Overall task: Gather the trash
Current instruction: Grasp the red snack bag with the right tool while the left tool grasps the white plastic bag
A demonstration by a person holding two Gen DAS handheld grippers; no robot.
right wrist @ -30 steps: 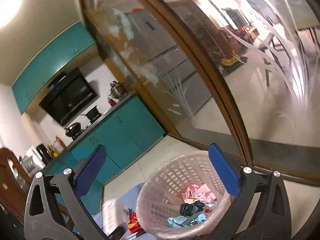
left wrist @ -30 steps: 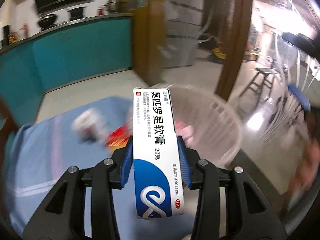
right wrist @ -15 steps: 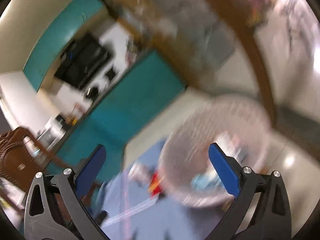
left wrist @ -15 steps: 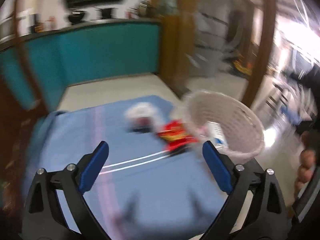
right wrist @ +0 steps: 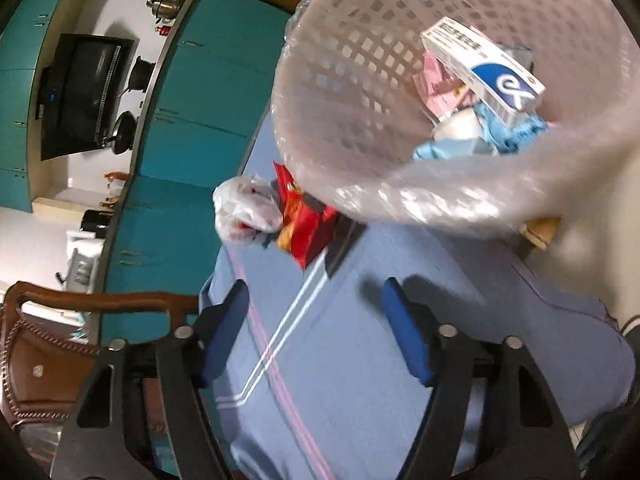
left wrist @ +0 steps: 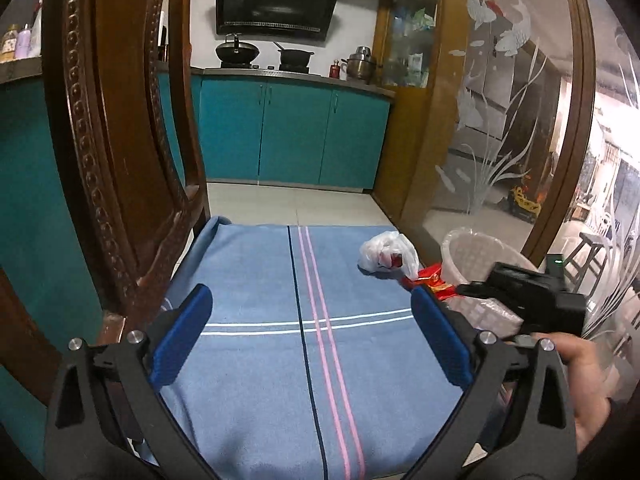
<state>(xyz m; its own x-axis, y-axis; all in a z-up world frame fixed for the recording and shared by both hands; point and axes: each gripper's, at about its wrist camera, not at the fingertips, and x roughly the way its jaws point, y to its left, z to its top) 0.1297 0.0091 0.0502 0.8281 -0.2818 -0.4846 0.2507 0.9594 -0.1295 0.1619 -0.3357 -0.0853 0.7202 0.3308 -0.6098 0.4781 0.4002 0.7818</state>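
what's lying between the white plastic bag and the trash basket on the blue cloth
A red snack wrapper lies between the white plastic bag and the trash basket, clearest in the right wrist view.

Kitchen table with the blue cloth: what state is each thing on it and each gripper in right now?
Pale plastic lattice basket: bag-lined, partly filled with trash.
White and blue medicine box: inside the basket, atop other trash.
Crumpled white plastic bag: on the blue striped cloth, uncollected.
Red snack wrapper: on the cloth beside the basket.
Left gripper: wide open, empty.
Right gripper: closing, nothing between its jaws.
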